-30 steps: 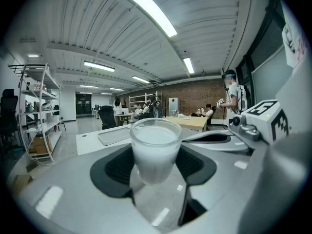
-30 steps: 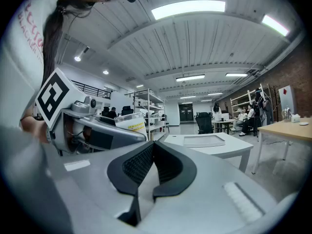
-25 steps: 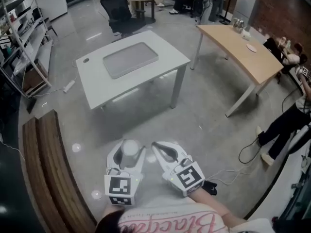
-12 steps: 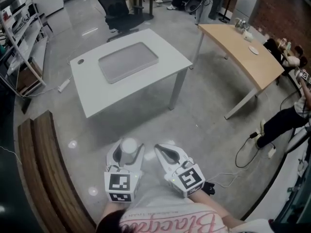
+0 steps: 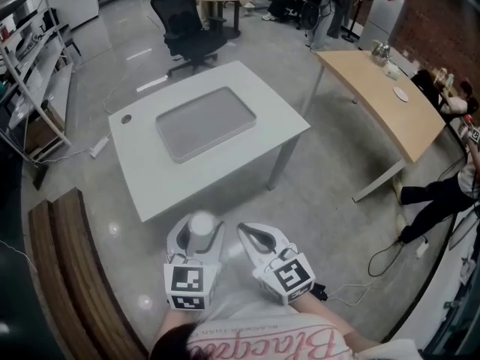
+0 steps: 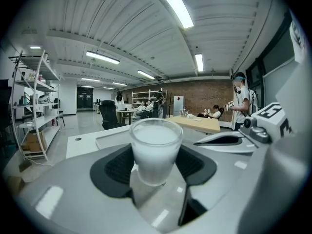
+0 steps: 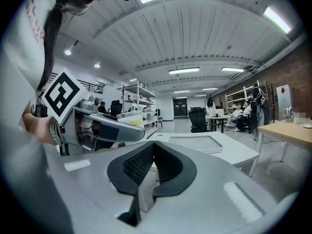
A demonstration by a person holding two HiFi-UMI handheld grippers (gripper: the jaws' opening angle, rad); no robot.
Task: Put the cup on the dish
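A frosted white cup (image 5: 200, 226) stands upright between the jaws of my left gripper (image 5: 197, 229), which is shut on it; in the left gripper view the cup (image 6: 155, 150) fills the gap between the dark pads (image 6: 116, 167). My right gripper (image 5: 253, 236) is beside it, shut and with nothing in it, its pads (image 7: 139, 162) pressed together. Both are held low over the floor, short of the white table (image 5: 146, 182). A flat grey rectangular dish (image 5: 206, 122) lies on the middle of that table, and it also shows in the right gripper view (image 7: 200, 143).
A black office chair (image 5: 187, 28) stands behind the white table. A long wooden table (image 5: 382, 88) is at the right, with a person (image 5: 442, 193) and floor cables beyond it. A shelf rack (image 5: 30, 66) and a wooden bench (image 5: 67, 276) line the left side.
The white table and its dish have come nearer and shifted right in the head view. Both grippers keep their places and the cup stays in the left one.
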